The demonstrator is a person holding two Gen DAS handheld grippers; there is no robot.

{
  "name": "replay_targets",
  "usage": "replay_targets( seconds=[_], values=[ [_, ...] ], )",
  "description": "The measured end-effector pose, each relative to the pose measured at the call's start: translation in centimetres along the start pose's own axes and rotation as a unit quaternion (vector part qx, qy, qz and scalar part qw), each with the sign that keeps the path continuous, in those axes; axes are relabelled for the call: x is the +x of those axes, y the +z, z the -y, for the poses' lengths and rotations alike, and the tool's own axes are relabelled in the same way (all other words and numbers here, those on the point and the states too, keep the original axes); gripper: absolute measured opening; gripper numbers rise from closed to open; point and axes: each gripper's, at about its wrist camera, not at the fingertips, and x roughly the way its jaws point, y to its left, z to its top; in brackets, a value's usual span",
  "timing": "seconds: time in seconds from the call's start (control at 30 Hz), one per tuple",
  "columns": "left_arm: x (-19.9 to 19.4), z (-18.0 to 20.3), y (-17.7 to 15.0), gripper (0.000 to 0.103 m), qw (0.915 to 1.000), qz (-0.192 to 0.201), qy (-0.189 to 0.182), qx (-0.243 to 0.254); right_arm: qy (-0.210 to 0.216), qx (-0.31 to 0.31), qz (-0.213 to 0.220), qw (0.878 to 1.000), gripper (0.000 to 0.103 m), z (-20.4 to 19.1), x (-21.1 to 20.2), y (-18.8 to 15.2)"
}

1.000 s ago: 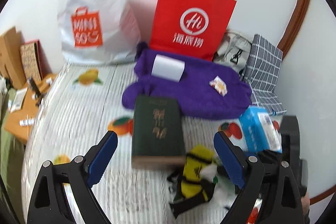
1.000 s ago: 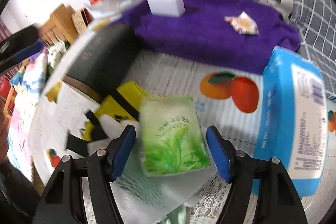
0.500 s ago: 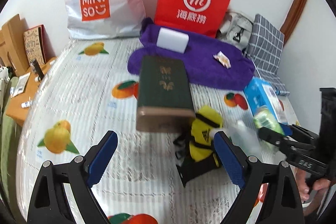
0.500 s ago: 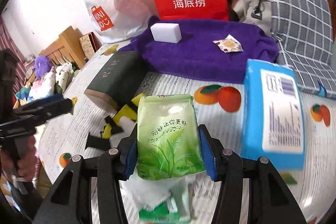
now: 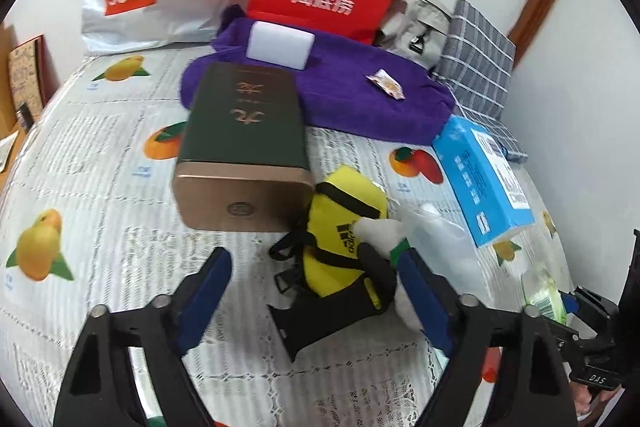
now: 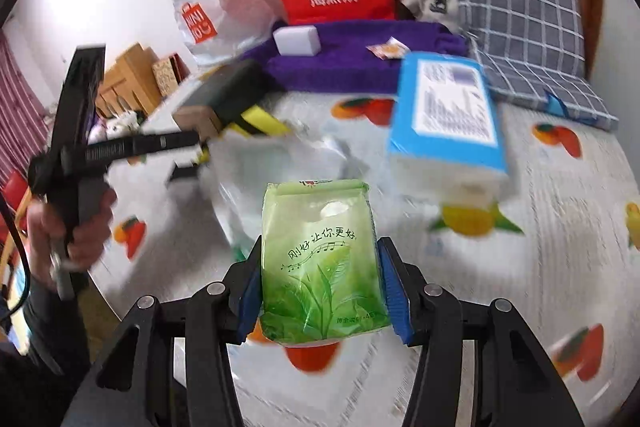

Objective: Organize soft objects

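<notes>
Right: right gripper clamped on green tissue pack, long axis forward; left gripper spread wide, nearest yellow pouch.

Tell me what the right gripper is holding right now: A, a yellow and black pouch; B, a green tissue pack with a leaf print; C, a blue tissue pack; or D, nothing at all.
B: in the right wrist view the right gripper has its blue pads pressed against both sides of the green tissue pack, which is lifted above the bedspread, while the blue tissue pack lies behind it.
</notes>
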Motion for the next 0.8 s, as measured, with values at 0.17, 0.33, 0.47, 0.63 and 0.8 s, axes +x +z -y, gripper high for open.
replay_targets(
  seconds=[0.17,0.33,0.47,0.63,0.8],
  values=[
    [0.4,0.7,-1.1,0.052,0.9994,-0.025,-0.002,0.025,0.006,-0.011,-0.013,1.0,0.052,0.6,0.4,-1.9],
    [-0.1,1.4,-3.2,0.045,0.9974,-0.039,0.006,0.061,0.015,-0.003,-0.015,1.0,0.052,1.2,0.8,-2.5],
    [-0.2,2.2,-4.4,0.045,0.9958,-0.054,-0.006,0.073,0.019,0.003,-0.012,1.0,0.052,1.5,0.9,-2.7],
    [0.9,3.5,-4.5,0.045,0.9927,-0.063,0.02,0.101,0.023,0.012,-0.011,1.0,0.052,1.7,1.0,-3.0],
    [1.2,4.4,-4.2,0.029,0.9911,-0.051,0.037,0.118,-0.017,0.013,-0.011,1.0,0.052,2.1,1.1,-3.5]
  ],
)
